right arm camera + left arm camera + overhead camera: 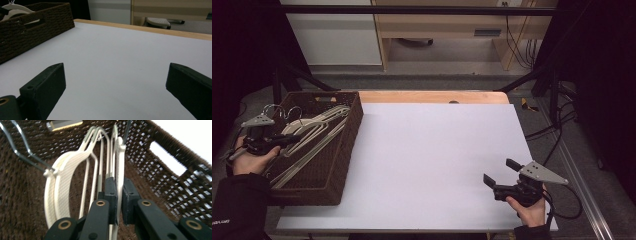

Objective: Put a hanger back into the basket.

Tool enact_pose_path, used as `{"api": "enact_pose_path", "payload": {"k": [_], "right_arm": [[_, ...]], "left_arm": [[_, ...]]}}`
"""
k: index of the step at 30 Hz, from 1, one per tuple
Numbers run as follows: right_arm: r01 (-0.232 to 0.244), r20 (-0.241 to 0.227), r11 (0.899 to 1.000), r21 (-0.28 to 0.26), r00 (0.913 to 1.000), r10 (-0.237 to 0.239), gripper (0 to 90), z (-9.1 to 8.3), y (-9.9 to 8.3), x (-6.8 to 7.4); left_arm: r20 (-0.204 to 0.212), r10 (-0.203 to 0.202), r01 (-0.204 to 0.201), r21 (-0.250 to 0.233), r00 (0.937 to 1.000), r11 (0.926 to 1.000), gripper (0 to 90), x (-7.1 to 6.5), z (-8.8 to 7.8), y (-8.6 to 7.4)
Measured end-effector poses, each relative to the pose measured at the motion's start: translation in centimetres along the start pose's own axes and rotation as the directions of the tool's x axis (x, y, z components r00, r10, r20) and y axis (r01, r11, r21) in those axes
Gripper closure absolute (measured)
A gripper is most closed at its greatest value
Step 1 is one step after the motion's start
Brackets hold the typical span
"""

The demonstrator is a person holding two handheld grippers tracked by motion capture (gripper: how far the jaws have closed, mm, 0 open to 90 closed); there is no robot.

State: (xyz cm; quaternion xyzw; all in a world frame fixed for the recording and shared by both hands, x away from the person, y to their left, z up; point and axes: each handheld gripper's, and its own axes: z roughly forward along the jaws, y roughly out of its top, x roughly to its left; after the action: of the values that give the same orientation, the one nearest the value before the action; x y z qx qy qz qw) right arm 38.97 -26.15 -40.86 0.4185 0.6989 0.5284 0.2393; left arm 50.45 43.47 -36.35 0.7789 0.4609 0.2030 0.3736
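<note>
Inside the brown woven basket at the table's left edge, we see a heap of cream-coloured hangers lying across one another, their wire hooks rising toward the far left corner. In the left gripper view, one hanger stands on edge right between the black jaws, which have closed on its thin arm so that both pads press against it; the other hangers lie just beside it to the left, their hooks curving off over the dark weave. From above, we find the left gripper reaching into the basket from the left side, its hand resting at the basket's outer wall. Farther out, the white table top stretches bare across the middle. Near its front right corner, we see the right gripper held low over the surface, well apart from the basket, its jaws spread wide with nothing between them; its own view looks between the two pads across the white sheet toward the basket at the far left.
</note>
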Motion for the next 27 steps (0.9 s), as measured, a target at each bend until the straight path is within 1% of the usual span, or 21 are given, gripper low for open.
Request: {"api": "enact_pose_path", "payload": {"k": [2,3,6,7,8,9,10,11,12,13,14,16,17,18,19,21,22,23,24,25,27], "right_arm": [[0.0,0.003,1.0,0.003,1.0,0.0,3.1,0.0,0.0,0.0],[-0.001,0.004,1.0,0.004,1.0,0.001,3.1,0.1,0.0,0.0],[-0.005,-0.001,1.0,0.005,1.0,0.005,3.2,0.1,-0.1,0.1],[-0.004,0.002,1.0,0.007,1.0,0.004,3.2,0.2,-0.1,0.1],[-0.001,0.003,1.0,0.008,1.0,0.001,3.2,0.2,-0.1,0.1],[-0.001,0.001,1.0,0.008,1.0,0.001,3.2,0.2,-0.1,0.1],[-0.001,0.001,1.0,0.008,1.0,0.001,3.2,0.2,-0.1,0.1],[0.0,0.001,1.0,0.009,1.0,0.0,3.2,0.2,-0.1,0.1],[0.0,0.001,1.0,0.009,1.0,0.0,3.2,0.2,-0.1,0.1],[0.0,0.003,1.0,0.01,1.0,0.0,3.2,0.2,-0.1,0.1],[-0.003,0.002,1.0,0.01,1.0,0.003,3.2,0.2,-0.1,0.0],[-0.002,0.004,1.0,0.01,1.0,0.002,3.3,0.2,-0.1,0.0],[-0.006,0.005,1.0,0.01,1.0,0.006,3.3,0.2,-0.1,0.1],[-0.006,0.005,1.0,0.01,1.0,0.006,3.3,0.2,-0.1,0.1],[-0.008,0.0,1.0,0.008,1.0,0.008,3.2,0.2,-0.1,0.1],[-0.008,0.0,1.0,0.009,1.0,0.008,3.2,0.3,-0.1,0.1],[-0.007,0.001,1.0,0.01,1.0,0.007,3.3,0.3,-0.1,0.1],[-0.008,0.001,1.0,0.01,1.0,0.008,3.2,0.3,-0.1,0.0],[-0.008,0.001,1.0,0.011,1.0,0.008,3.2,0.3,-0.2,0.0],[-0.009,0.0,1.0,0.012,1.0,0.009,3.2,0.3,-0.2,0.1],[-0.008,0.001,1.0,0.011,1.0,0.008,3.2,0.3,-0.2,0.1]], "left_arm": [[-0.009,-0.026,0.026,-0.005,0.9996,0.9996,83.6,0.4,0.1,-0.6],[-0.004,-0.053,0.053,-0.012,0.9986,0.9985,83.3,0.7,0.0,-0.8],[-0.012,-0.088,0.088,-0.006,0.9961,0.9961,81.7,0.7,0.1,-0.7],[-0.044,-0.104,0.104,-0.001,0.9936,0.9946,80.9,0.7,0.1,-0.6],[-0.056,-0.108,0.108,0.009,0.9926,0.9941,80.1,0.8,0.1,-0.6],[-0.056,-0.108,0.108,0.009,0.9926,0.9941,78.9,0.8,0.1,-0.6],[-0.084,-0.101,0.102,0.013,0.9913,0.9947,78.9,0.8,0.1,-0.6],[-0.114,-0.11,0.11,-0.004,0.9875,0.9939,72.4,0.9,-0.2,-0.8],[-0.114,-0.11,0.11,-0.004,0.9875,0.9939,69.9,0.9,-0.2,-0.8],[-0.144,-0.107,0.107,-0.011,0.9837,0.9942,69.9,0.9,-0.4,-0.9],[-0.176,-0.105,0.103,-0.017,0.9788,0.9945,64.5,0.8,-0.7,-0.9],[-0.19,-0.106,0.099,-0.045,0.9761,0.9941,58.6,0.5,-1.2,-0.9],[-0.207,-0.102,0.092,-0.06,0.9731,0.994,52.4,0.3,-1.5,-0.8],[-0.203,-0.101,0.088,-0.073,0.9739,0.9934,52.4,0.0,-1.8,-0.8],[-0.19,-0.094,0.078,-0.089,0.9774,0.9929,48.4,-0.4,-2.2,-0.8],[-0.176,-0.092,0.069,-0.13,0.9802,0.9891,45.9,-1.3,-2.7,-0.6],[-0.149,-0.09,0.066,-0.162,0.9847,0.9846,44.3,-2.0,-3.0,-0.5],[-0.132,-0.091,0.066,-0.179,0.9871,0.9815,39.8,-2.4,-3.2,-0.4],[-0.078,-0.092,0.072,-0.23,0.9927,0.9705,37.5,-3.7,-3.5,-0.2],[-0.078,-0.092,0.072,-0.23,0.9927,0.9705,34.5,-3.7,-3.5,-0.2],[-0.037,-0.084,0.071,-0.271,0.9958,0.9599,32.0,-5.3,-3.7,0.0]]}}
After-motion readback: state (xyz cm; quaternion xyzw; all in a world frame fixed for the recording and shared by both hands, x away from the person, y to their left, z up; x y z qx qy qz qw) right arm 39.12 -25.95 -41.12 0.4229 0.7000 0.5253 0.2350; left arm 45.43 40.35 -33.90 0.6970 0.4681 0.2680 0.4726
